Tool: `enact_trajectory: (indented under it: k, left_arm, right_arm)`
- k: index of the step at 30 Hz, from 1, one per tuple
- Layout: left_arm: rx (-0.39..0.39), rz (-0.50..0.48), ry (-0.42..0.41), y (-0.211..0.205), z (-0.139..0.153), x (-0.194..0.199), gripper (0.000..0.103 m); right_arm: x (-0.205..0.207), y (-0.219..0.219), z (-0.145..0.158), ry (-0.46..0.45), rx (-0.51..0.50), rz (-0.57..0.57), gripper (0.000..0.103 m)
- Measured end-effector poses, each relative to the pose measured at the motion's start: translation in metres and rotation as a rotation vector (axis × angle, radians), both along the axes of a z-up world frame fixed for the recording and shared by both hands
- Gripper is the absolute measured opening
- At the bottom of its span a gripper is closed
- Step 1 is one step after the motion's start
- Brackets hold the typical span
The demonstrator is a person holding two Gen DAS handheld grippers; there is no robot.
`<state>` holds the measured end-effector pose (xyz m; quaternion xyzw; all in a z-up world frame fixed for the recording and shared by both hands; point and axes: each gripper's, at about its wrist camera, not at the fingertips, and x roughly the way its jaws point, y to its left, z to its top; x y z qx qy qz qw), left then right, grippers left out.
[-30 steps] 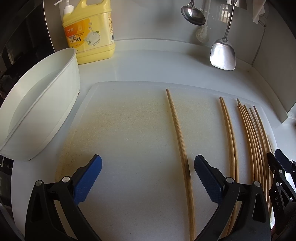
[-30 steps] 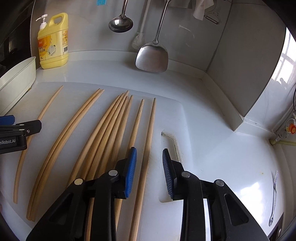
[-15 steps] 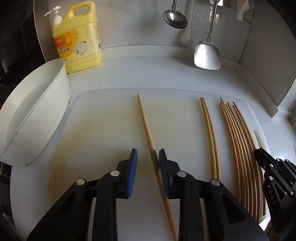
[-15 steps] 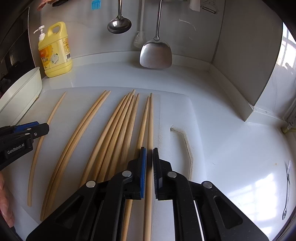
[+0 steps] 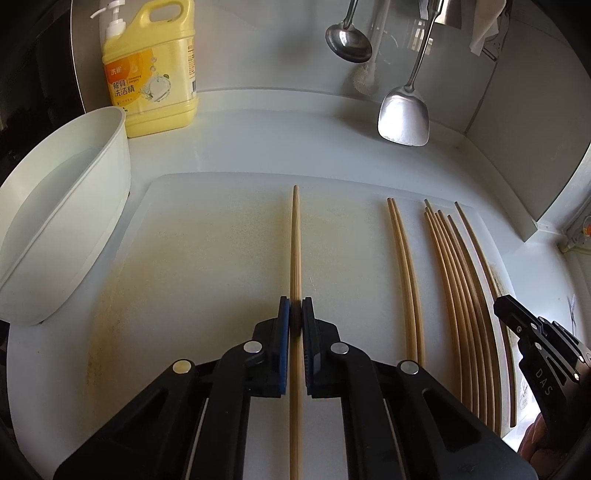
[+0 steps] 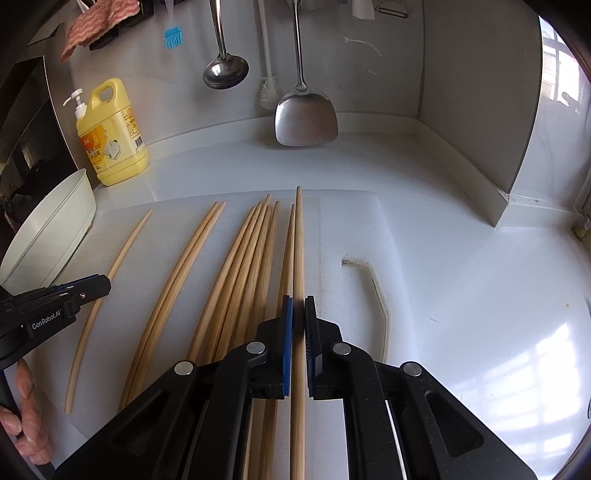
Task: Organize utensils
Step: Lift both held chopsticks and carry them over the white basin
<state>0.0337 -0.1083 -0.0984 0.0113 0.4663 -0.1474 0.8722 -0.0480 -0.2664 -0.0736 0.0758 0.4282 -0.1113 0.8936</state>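
One white tub (image 5: 74,184) sits at 9 o'clock in the left wrist view, its rim beside one yellow soap bottle (image 5: 151,74) at 11 o'clock against the wall. One white board (image 5: 221,240) fills the middle of the counter.

The left gripper (image 5: 295,314) has its blue pads pressed against a lone chopstick (image 5: 295,240), gripping it partway along its length. This stick runs straight toward 12 o'clock, well apart from the others, on the board's left half. Whether it is lifted off the board cannot be told.

Toward 3 o'clock lies a pair (image 5: 404,277) of chopsticks, touching side by side. Next comes a cluster (image 6: 255,266) of four, packed together and fanning slightly at the tips. Just beside them lies one more, the neighbour (image 6: 286,258), touching the end chopstick (image 6: 298,240).

The right gripper (image 6: 298,310) is clamped on that end chopstick, pads tight on both sides, the stick pointing to 12 o'clock. It lies at the right end of the row, just left of the board's handle slot (image 6: 373,291).

That makes nine chopsticks in all, as far as can be counted.

On the wall hang one ladle (image 5: 347,44) at 12 o'clock and one steel spatula (image 5: 402,114) at 1 o'clock, with one white brush (image 5: 365,77) between them. The right wrist view adds one blue brush (image 6: 173,37) and one pink cloth (image 6: 99,22) at 11 o'clock.
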Motion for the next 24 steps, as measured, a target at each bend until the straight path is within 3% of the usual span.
enact_trajectory:
  k: [12,24]
  left_arm:
    - [-0.056,0.015,0.013,0.029,0.04,-0.006,0.007]
    - [-0.071,0.151,-0.026,0.123,0.1,0.0,0.007]
  right_arm:
    - [0.005,0.035,0.04,-0.039,0.072,0.098,0.006]
    - [0.061,0.127,0.096,-0.104,0.127,0.3,0.006]
